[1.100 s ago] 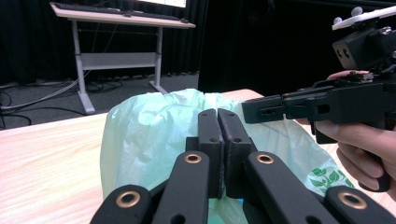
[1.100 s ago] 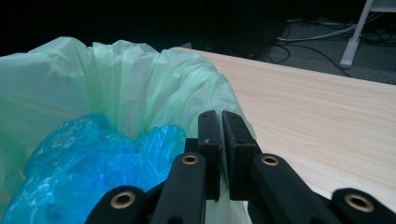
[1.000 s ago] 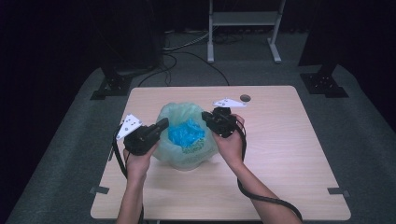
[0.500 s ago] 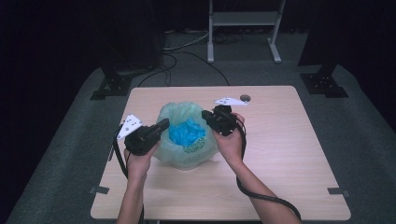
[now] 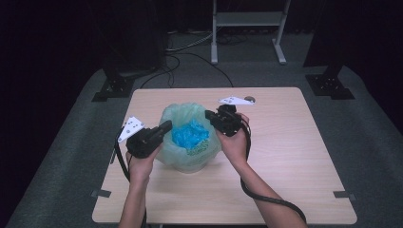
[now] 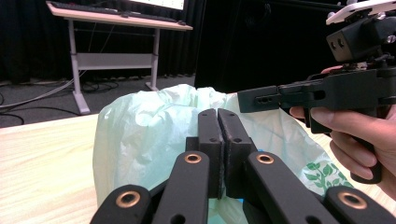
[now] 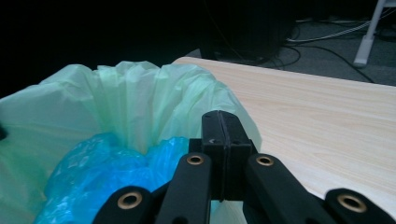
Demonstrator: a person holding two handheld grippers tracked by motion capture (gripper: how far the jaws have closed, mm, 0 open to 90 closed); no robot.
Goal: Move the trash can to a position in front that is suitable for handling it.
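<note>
A light green plastic bag (image 5: pixel 188 112) stands open at the middle of the wooden table (image 5: pixel 290 147), with crumpled blue plastic (image 5: pixel 191 135) inside it. My left gripper (image 5: pixel 167 126) is shut at the bag's left rim, its jaws pressed together against the film (image 6: pixel 140 130). My right gripper (image 5: pixel 209 115) is shut at the right rim, opposite the left one. In the left gripper view my own jaws (image 6: pixel 218 114) point at the bag's wall, and the right gripper (image 6: pixel 243 99) reaches in from the right in a hand. In the right gripper view the jaws (image 7: pixel 220 116) sit over the rim (image 7: pixel 140 93) above the blue plastic (image 7: pixel 107 168).
A small dark round thing (image 5: pixel 250 99) lies at the table's far edge. The right gripper's cable (image 5: pixel 259 197) loops over the table's near side. Black stand feet (image 5: pixel 113 88) (image 5: pixel 330 85) and a white desk frame (image 5: pixel 247 20) stand on the floor behind.
</note>
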